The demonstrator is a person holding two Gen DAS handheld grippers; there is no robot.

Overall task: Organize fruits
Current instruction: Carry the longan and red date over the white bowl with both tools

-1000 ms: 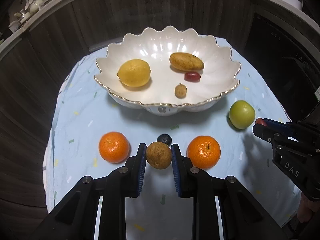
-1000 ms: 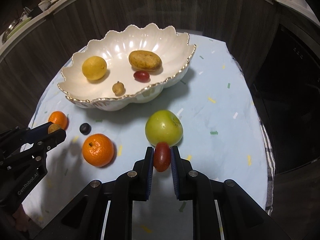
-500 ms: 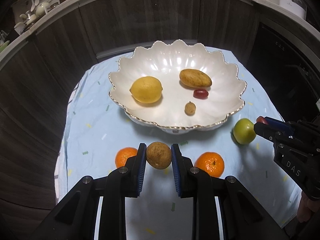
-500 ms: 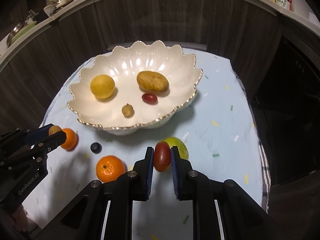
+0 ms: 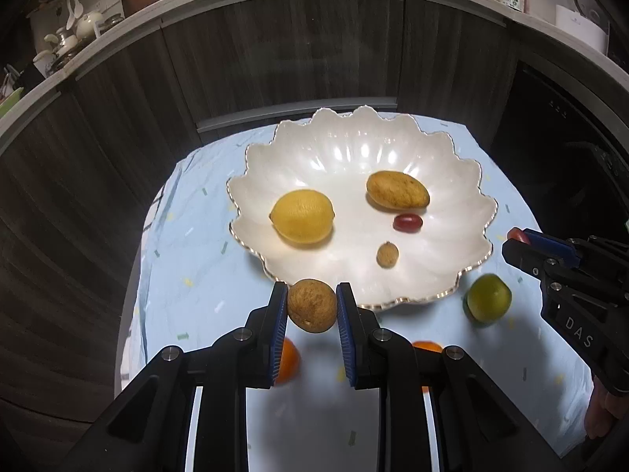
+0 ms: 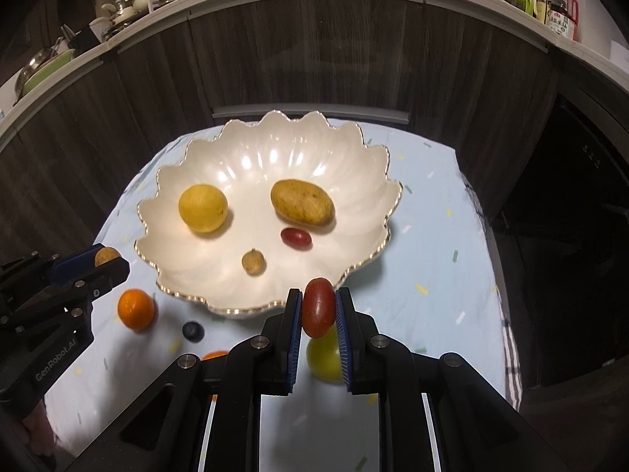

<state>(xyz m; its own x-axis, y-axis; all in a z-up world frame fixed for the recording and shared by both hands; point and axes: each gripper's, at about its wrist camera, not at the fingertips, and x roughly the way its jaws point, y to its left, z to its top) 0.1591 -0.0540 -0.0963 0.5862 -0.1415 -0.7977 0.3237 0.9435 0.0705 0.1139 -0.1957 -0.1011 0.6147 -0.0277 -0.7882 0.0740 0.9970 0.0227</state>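
Dark wood cabinet fronts (image 5: pixel 275 59) all round the back, cluttered counter (image 6: pixel 118 11) up top with pots and bottles. Pale blue confetti-print cloth (image 5: pixel 188 275) down below, spread over the table.

Sitting on that cloth: big white scalloped bowl (image 5: pixel 354 149) with a gold rim. Already inside it: lemon (image 5: pixel 302 216), brownish-yellow mango (image 5: pixel 397 190), small red grape tomato (image 5: pixel 407 222) right beside the mango, and a little tan longan (image 5: pixel 387 254) nearer the front rim.

Left gripper (image 5: pixel 311 306) up off the cloth, clamped tight on a round brown fruit (image 5: pixel 312 305), lined up with the bowl's near rim in its own camera. Right gripper (image 6: pixel 319 306) likewise raised, pinched shut on a red tomato (image 6: pixel 318 307), also just short of the bowl's front edge.

Still loose on the cloth: green apple (image 5: pixel 488 303) near the bowl's right side, two oranges, one clear at (image 6: pixel 136 309) and another (image 5: pixel 426 347) mostly hidden behind the fingers, plus a dark blueberry (image 6: pixel 193 331) between the oranges. None of those touching the bowl.
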